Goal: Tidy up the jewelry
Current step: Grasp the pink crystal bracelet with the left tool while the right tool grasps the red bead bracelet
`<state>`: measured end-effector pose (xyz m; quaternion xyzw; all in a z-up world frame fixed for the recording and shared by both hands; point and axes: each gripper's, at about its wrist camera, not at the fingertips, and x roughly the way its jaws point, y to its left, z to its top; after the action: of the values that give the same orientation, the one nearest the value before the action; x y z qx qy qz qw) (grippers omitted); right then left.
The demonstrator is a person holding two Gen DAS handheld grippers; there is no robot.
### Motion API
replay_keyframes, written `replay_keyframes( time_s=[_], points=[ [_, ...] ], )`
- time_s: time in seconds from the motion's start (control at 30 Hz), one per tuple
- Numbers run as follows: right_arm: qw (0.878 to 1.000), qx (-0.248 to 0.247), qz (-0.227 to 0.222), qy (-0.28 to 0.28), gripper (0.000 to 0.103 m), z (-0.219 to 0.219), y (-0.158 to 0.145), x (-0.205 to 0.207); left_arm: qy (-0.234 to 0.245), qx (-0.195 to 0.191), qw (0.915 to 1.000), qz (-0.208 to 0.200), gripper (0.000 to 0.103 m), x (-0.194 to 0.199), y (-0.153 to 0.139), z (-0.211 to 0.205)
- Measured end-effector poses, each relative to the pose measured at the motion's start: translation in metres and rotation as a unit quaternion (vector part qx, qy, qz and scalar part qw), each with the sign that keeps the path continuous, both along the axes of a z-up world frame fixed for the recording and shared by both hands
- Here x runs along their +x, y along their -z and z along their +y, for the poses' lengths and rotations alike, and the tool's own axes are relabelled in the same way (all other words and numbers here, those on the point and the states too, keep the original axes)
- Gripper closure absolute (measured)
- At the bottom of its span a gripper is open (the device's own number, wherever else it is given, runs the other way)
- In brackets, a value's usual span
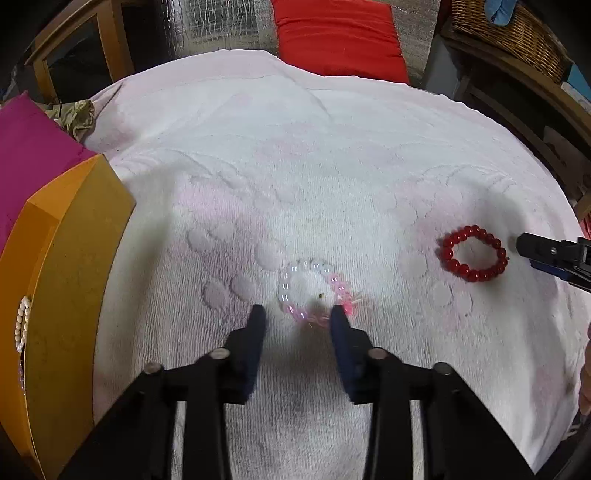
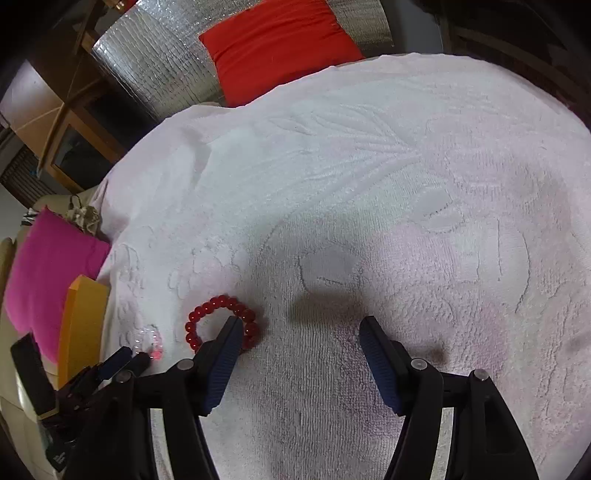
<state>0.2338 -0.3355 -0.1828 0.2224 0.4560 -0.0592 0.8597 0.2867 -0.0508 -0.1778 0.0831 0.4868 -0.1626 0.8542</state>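
Note:
A clear and pink bead bracelet (image 1: 295,271) lies on the white towel (image 1: 295,147). My left gripper (image 1: 298,316) stands over its near edge, jaws apart. The right fingertip (image 1: 338,319) overlaps the pink beads, while a gap shows between the other tip and the beads. A red bead bracelet (image 2: 210,304) lies further right, also seen in the left wrist view (image 1: 447,251). My right gripper (image 2: 301,325) is open; its left fingertip (image 2: 232,328) sits over the red ring's near side, and nothing lies between the fingers.
An orange box (image 1: 74,258) stands at the towel's left edge with a string of white pearls (image 1: 22,325) inside. A magenta cushion (image 1: 29,155) lies behind it. A red cushion (image 1: 340,33) and a wicker basket (image 1: 517,33) lie beyond the towel.

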Motion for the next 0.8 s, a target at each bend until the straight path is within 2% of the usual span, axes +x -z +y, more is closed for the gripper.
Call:
replay_keyframes(
  time_s=[0.07, 0.13, 0.27, 0.4, 0.43, 0.47, 0.5, 0.53, 0.57, 0.8],
  points=[
    [1.000, -0.007, 0.001, -0.001, 0.034, 0.001, 0.000, 0.000, 0.001, 0.003, 1.0000, 0.002, 0.083, -0.001, -0.001, 0.006],
    [1.000, -0.013, 0.002, -0.001, 0.034, 0.002, 0.000, 0.001, -0.003, 0.003, 1.0000, 0.006, 0.088, -0.001, -0.002, 0.014],
    [1.000, -0.025, 0.004, -0.005, 0.034, 0.005, 0.000, 0.001, 0.001, -0.006, 0.9998, 0.020, 0.092, -0.004, -0.005, 0.024],
    [1.000, -0.030, 0.004, -0.005, 0.034, 0.005, 0.000, 0.001, 0.003, -0.021, 0.9997, 0.012, 0.092, -0.007, -0.011, 0.030],
    [0.999, -0.031, 0.005, -0.005, 0.033, 0.006, 0.000, 0.001, 0.001, -0.024, 0.9997, 0.007, 0.086, -0.006, -0.012, 0.030],
    [0.999, -0.033, 0.005, -0.006, 0.033, 0.006, 0.000, 0.001, -0.003, -0.028, 0.9996, 0.005, 0.074, -0.005, -0.013, 0.029],
    [0.999, -0.035, 0.004, -0.006, 0.033, 0.007, 0.000, 0.000, -0.006, -0.031, 0.9995, 0.002, 0.067, -0.005, -0.013, 0.028],
    [0.999, -0.036, 0.003, -0.007, 0.033, 0.007, 0.000, 0.000, -0.011, -0.032, 0.9994, -0.001, 0.053, -0.004, -0.013, 0.027],
    [0.999, -0.038, 0.003, -0.007, 0.033, 0.008, 0.000, 0.000, -0.017, -0.030, 0.9994, -0.005, 0.048, -0.002, -0.012, 0.024],
    [0.999, -0.048, 0.000, -0.014, 0.033, 0.009, 0.001, -0.001, -0.032, -0.027, 0.9991, -0.003, 0.047, 0.015, 0.000, 0.011]
  ],
)
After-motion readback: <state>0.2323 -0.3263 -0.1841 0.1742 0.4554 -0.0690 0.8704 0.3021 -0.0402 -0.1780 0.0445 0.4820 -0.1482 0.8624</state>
